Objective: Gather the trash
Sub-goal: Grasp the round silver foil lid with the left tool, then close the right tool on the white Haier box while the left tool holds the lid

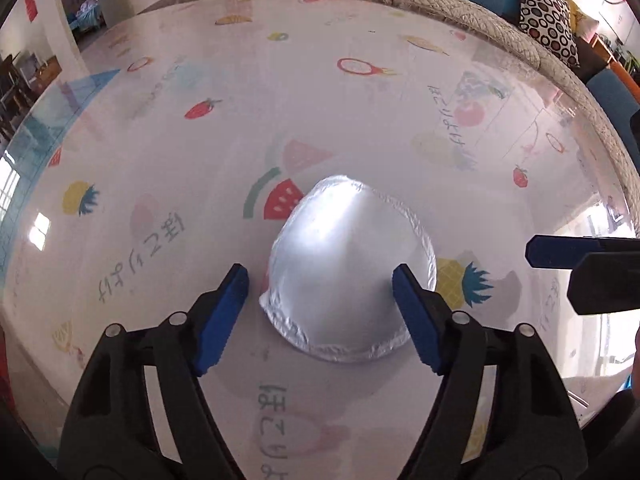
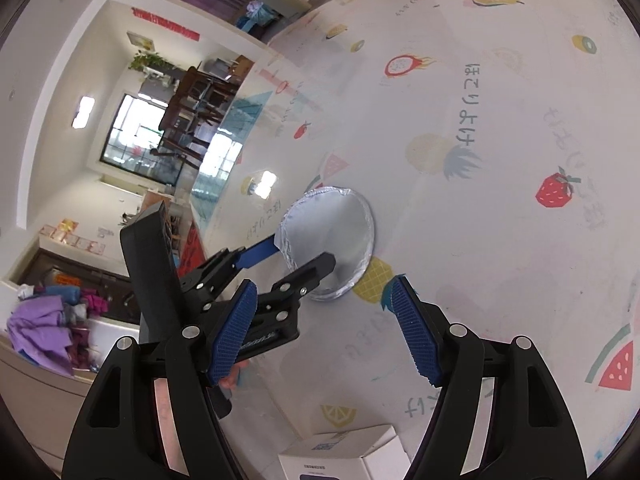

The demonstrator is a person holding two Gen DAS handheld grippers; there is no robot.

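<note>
Round foil dish (image 1: 352, 276) lying upside down on the fruit-print table (image 1: 160, 140), no long axis, left gripper (image 1: 320, 276) spread astride it without pinching, right gripper (image 2: 324, 300) spread and empty, at four o'clock of the dish

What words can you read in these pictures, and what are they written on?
"ほこりよけ": printed again and again, turned sideways or upside down, on the fruit-pattern tablecloth.
Other pale writing on the tablecloth: too faded to read.
Writing on the red banner on the far wall: too blurred to read.
Label on the white box: too small to read.
</note>
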